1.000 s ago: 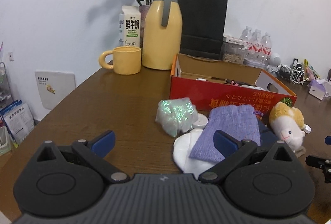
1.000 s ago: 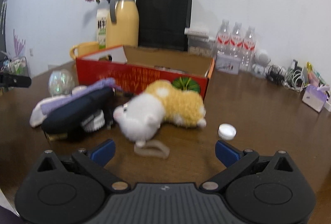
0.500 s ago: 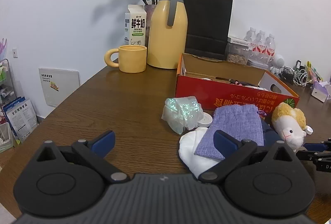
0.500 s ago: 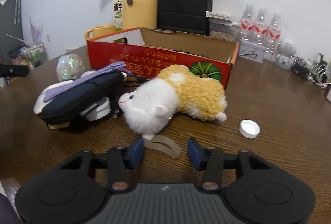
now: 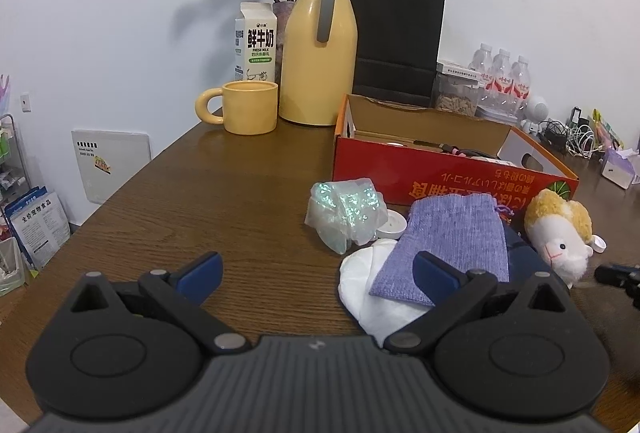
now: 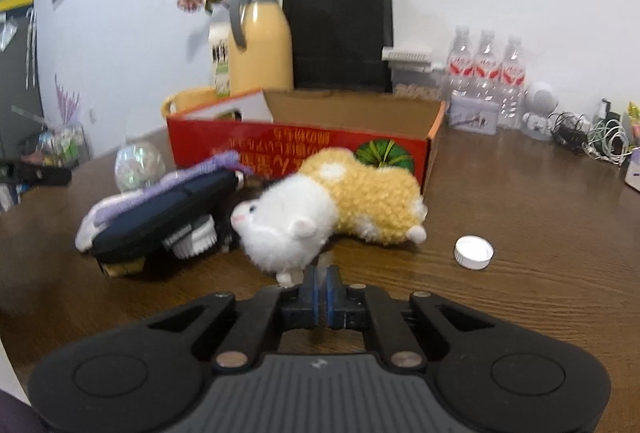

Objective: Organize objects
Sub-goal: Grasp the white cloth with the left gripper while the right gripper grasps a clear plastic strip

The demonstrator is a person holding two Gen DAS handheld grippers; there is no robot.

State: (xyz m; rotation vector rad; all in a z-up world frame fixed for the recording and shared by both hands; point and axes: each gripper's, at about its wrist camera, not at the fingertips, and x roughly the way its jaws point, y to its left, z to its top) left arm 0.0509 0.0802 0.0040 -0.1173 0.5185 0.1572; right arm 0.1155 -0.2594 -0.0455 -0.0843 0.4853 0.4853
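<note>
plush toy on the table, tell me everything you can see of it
The plush toy is a fluffy animal with a white head, pink snout, dark eye and curly yellow body with white feet. It lies on its side on the wooden table, just in front of the red box, head toward the dark pouch. The right gripper is shut at its strap.

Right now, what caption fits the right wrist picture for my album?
Right gripper shut in front of the plush sheep, lying on the wooden table by the red box.

The left claw (image 5: 316,271) hangs with its blue pads spread wide, nothing between them, angled gently downward. The right claw (image 6: 321,279) has just been closing; its pads now stand almost together, tilted down alike.
</note>
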